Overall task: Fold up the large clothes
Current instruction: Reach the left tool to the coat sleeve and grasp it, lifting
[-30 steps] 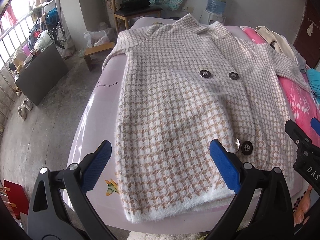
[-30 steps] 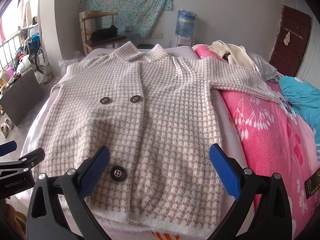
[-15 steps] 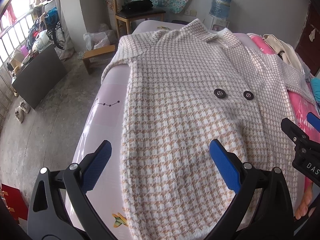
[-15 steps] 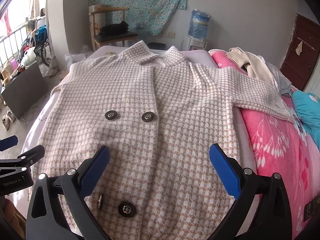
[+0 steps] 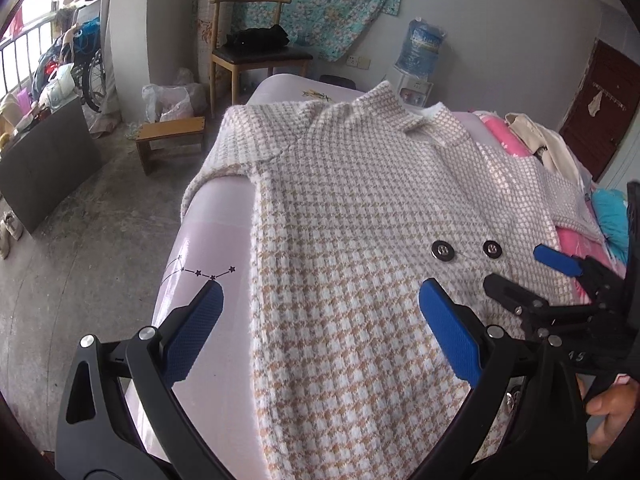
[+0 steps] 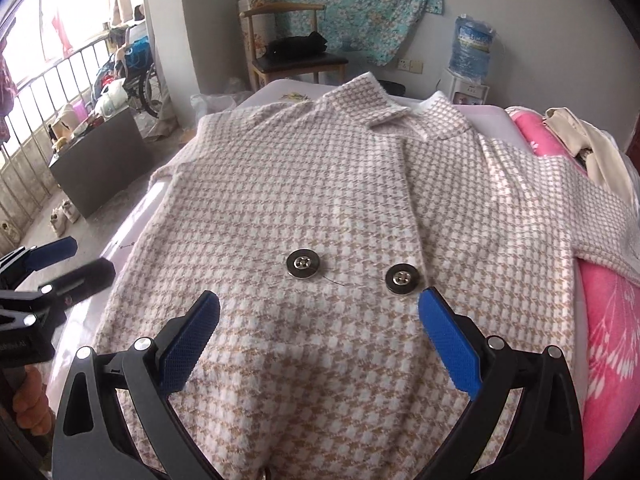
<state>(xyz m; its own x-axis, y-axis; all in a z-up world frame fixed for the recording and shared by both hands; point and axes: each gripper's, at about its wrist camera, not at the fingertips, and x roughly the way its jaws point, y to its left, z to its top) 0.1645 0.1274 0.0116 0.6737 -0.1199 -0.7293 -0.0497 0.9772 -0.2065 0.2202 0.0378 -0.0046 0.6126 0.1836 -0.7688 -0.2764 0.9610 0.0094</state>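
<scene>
fuzzy knit coat [image 6: 320, 208], shiny metal buttons [image 6: 303, 264]
gripper pads [image 6: 188, 344] textured blue rubber, matt black plastic frames

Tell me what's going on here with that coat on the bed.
A person holds a gripper in each hand over a houndstooth coat laid flat, front up, on the bed. The left gripper hovers open over the coat's left edge, the right gripper open over its middle, just below the two buttons. Neither grips anything. One sleeve stretches out toward the pink blanket. No fold has been made yet.
</scene>
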